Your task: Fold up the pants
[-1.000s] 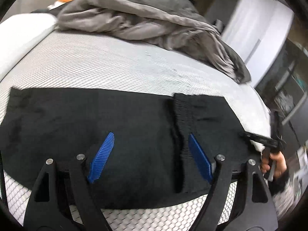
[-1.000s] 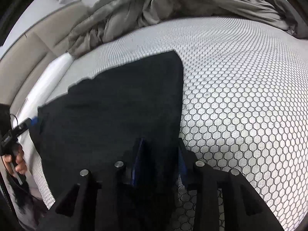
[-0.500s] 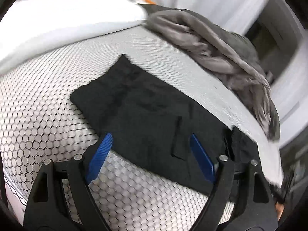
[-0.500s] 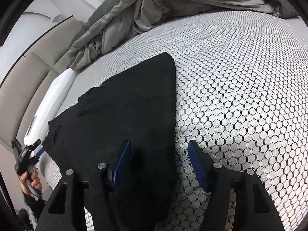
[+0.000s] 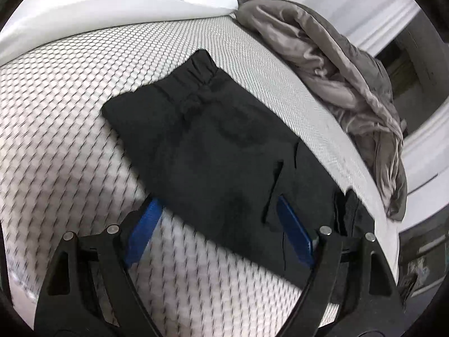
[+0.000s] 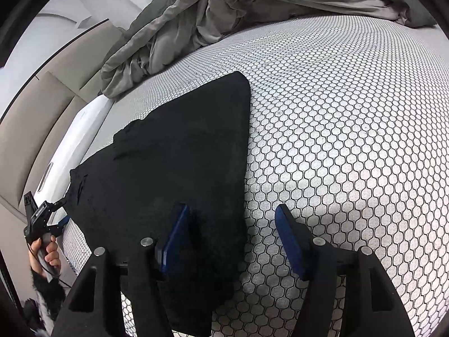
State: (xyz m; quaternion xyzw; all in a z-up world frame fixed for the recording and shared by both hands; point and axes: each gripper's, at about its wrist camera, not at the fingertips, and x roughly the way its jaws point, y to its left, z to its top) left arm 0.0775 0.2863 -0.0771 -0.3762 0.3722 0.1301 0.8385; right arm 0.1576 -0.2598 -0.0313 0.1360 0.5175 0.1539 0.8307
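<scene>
The black pants (image 5: 224, 151) lie folded and flat on the honeycomb-patterned mattress (image 5: 61, 129), elastic waistband at the far end. My left gripper (image 5: 216, 216) is open and empty, its blue pads just above the pants' near edge. In the right wrist view the pants (image 6: 174, 163) stretch away to the left. My right gripper (image 6: 233, 224) is open and empty, straddling the pants' right edge near the near corner. The left gripper (image 6: 53, 219) shows small at the pants' far left end, held by a hand.
A crumpled grey duvet (image 5: 336, 64) is heaped along the far side of the bed and also shows in the right wrist view (image 6: 224, 14). A white pillow (image 5: 112, 0) lies beyond the mattress. A beige headboard (image 6: 33, 118) runs along the left.
My right gripper opened and let go of the pants' edge, then drew back slightly. My left gripper swung around toward the waistband end of the pants.
</scene>
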